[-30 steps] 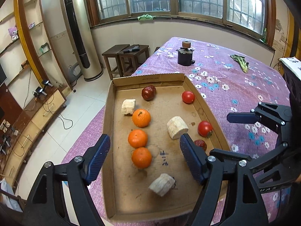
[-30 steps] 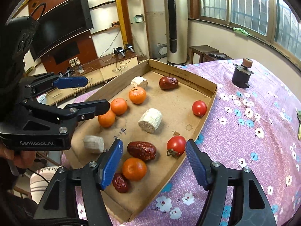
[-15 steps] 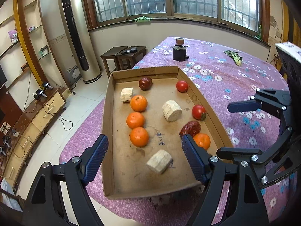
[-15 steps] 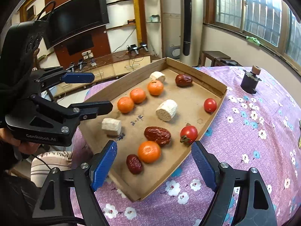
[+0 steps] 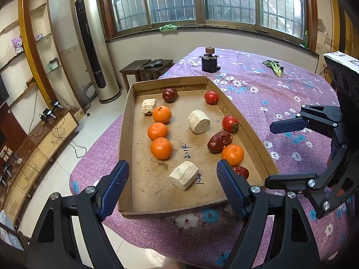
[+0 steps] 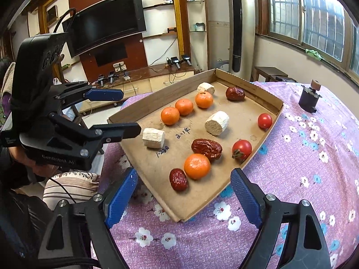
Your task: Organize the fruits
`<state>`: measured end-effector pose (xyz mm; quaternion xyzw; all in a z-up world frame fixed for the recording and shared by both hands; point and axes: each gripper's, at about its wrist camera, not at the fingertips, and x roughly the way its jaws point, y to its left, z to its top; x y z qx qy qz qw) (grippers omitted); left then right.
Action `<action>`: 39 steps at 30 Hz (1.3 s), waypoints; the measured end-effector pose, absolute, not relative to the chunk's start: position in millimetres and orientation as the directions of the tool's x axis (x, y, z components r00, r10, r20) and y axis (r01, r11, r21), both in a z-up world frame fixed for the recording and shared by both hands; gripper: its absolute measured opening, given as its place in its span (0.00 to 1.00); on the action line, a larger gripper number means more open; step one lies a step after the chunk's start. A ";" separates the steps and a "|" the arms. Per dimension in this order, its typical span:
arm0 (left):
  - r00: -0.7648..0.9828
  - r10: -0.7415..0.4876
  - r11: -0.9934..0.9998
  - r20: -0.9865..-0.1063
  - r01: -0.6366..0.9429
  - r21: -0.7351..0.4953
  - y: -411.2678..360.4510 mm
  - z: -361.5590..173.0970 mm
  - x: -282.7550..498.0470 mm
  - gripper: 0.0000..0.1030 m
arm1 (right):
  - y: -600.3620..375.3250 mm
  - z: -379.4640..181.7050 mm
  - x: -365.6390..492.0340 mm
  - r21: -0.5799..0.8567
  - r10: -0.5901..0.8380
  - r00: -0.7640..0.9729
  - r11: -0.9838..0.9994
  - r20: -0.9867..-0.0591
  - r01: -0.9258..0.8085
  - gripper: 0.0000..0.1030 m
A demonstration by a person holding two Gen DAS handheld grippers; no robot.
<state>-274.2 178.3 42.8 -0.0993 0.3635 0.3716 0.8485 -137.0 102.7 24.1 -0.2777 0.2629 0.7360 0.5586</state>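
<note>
A shallow cardboard tray (image 5: 125,134) lies on a purple flowered cloth. It holds three oranges in a row (image 5: 158,131), a fourth orange (image 5: 232,154), two tomatoes (image 5: 229,123), three red dates (image 5: 219,141) and three pale cut cylinders (image 5: 183,174). My left gripper (image 5: 172,186) is open and empty, held back over the tray's near edge. My right gripper (image 6: 182,196) is open and empty, near the tray's corner; the small date (image 6: 178,179) and the fourth orange (image 6: 197,166) lie just beyond it.
A small black stand (image 5: 209,61) with a cork on top sits on the far side of the cloth, and a green leafy stalk (image 5: 274,66) lies at the far right. Beyond the table's left edge (image 5: 89,157) is open floor, with stools, a tower fan and a TV shelf.
Both grippers have pulled back and up from the tray, so more of it shows. Both stay open. The fruit has not moved.
</note>
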 end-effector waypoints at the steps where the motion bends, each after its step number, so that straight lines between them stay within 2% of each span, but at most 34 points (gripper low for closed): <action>1: 0.459 0.558 0.706 -0.691 -0.701 0.105 176.7 42.1 -273.6 0.78 | 101.5 23.4 -136.2 0.076 0.677 -0.219 -0.234 -0.703 -0.969 0.84; 39: 0.492 0.540 0.739 -0.683 -0.666 0.104 158.9 41.7 -271.1 0.78 | 91.2 37.7 -143.2 0.014 0.701 -0.188 -0.246 -0.688 -0.969 0.85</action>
